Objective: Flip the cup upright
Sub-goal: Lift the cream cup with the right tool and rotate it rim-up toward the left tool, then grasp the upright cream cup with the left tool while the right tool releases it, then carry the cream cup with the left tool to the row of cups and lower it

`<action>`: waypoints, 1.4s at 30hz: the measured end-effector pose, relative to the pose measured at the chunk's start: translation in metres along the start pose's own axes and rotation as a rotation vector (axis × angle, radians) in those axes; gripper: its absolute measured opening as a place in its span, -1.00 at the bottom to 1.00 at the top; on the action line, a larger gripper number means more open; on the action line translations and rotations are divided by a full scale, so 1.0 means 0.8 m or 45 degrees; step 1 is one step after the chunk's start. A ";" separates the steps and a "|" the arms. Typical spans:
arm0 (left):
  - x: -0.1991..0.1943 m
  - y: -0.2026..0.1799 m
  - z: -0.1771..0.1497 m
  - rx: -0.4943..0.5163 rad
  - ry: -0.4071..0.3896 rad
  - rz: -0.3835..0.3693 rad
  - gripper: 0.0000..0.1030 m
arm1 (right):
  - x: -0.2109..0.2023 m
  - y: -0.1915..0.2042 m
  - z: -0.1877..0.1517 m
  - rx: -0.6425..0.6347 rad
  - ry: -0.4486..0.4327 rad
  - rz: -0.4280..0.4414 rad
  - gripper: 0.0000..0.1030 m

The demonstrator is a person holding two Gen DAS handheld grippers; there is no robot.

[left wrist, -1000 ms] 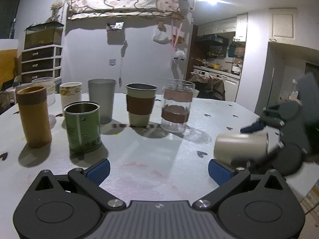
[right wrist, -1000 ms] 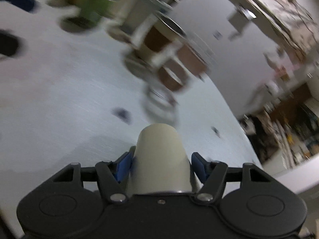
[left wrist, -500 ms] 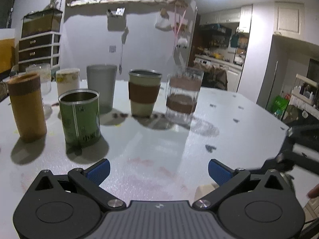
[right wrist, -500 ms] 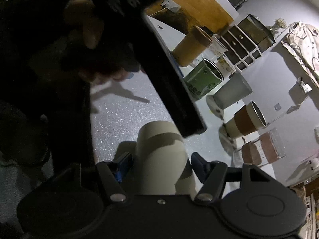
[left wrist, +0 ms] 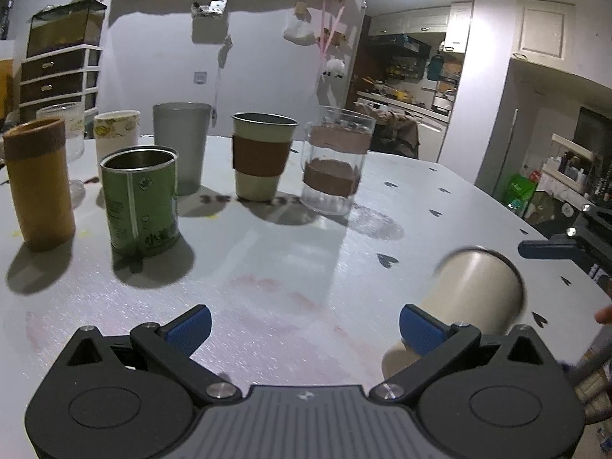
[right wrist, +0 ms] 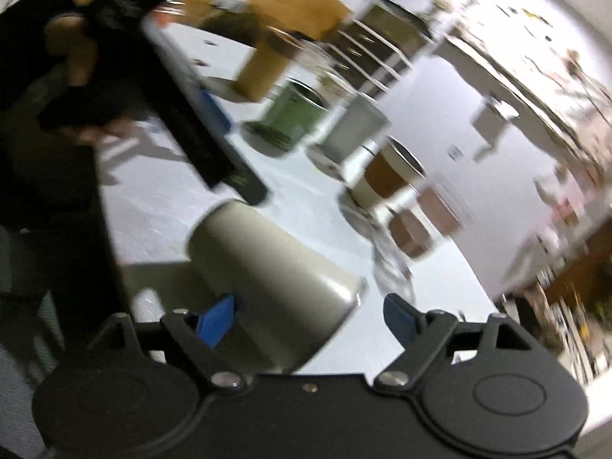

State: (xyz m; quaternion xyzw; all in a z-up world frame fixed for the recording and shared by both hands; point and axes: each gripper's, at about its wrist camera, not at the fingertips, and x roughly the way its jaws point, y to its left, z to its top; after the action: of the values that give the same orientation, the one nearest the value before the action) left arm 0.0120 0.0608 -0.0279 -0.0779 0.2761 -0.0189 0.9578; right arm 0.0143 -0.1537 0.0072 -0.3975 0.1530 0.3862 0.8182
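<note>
The cream cup (left wrist: 474,294) is tilted, its steel-rimmed mouth up and toward the right, at the table's right front behind my left gripper's right finger. In the right wrist view the cup (right wrist: 267,267) lies slanted between the blue pads, mouth toward the lower right; the view is blurred. My right gripper (right wrist: 310,315) is open, its jaws spread wider than the cup, and one of its fingers (left wrist: 547,248) shows just right of the cup. My left gripper (left wrist: 304,325) is open and empty, low over the table.
A row of vessels stands at the back left: brown tumbler (left wrist: 38,187), green tin (left wrist: 141,199), grey cup (left wrist: 181,145), sleeved cup (left wrist: 262,157), glass mug (left wrist: 334,160). The table's right edge (left wrist: 554,237) is close to the cup.
My right gripper has opened off the cup. The cup has swung from lying along the fingers to a slant, and it has risen back into the left wrist view at the right.
</note>
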 end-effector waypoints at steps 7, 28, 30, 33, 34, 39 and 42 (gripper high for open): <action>-0.002 -0.011 -0.002 0.005 0.004 -0.082 1.00 | 0.012 -0.018 -0.016 0.168 0.005 -0.054 0.65; 0.124 -0.050 0.083 -0.178 0.482 -0.391 0.80 | 0.014 -0.049 -0.066 1.046 -0.070 -0.035 0.63; 0.133 -0.055 0.083 -0.172 0.507 -0.408 0.78 | 0.017 -0.050 -0.070 1.078 -0.065 -0.028 0.61; 0.137 -0.066 0.081 -0.138 0.522 -0.442 0.52 | 0.020 -0.052 -0.073 1.108 -0.066 -0.016 0.58; 0.135 -0.068 0.081 -0.123 0.521 -0.440 0.51 | 0.020 -0.052 -0.074 1.112 -0.068 -0.017 0.57; 0.108 -0.068 0.082 -0.066 0.429 -0.425 0.52 | 0.016 -0.050 -0.073 1.129 -0.093 -0.013 0.56; 0.083 -0.064 0.090 -0.016 0.324 -0.373 0.52 | 0.012 -0.049 -0.072 1.131 -0.109 -0.013 0.56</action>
State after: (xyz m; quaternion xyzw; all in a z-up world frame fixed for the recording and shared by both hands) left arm 0.1067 0.0147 0.0053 -0.1203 0.3808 -0.1662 0.9016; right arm 0.0534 -0.2082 -0.0147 0.0082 0.2681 0.2951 0.9170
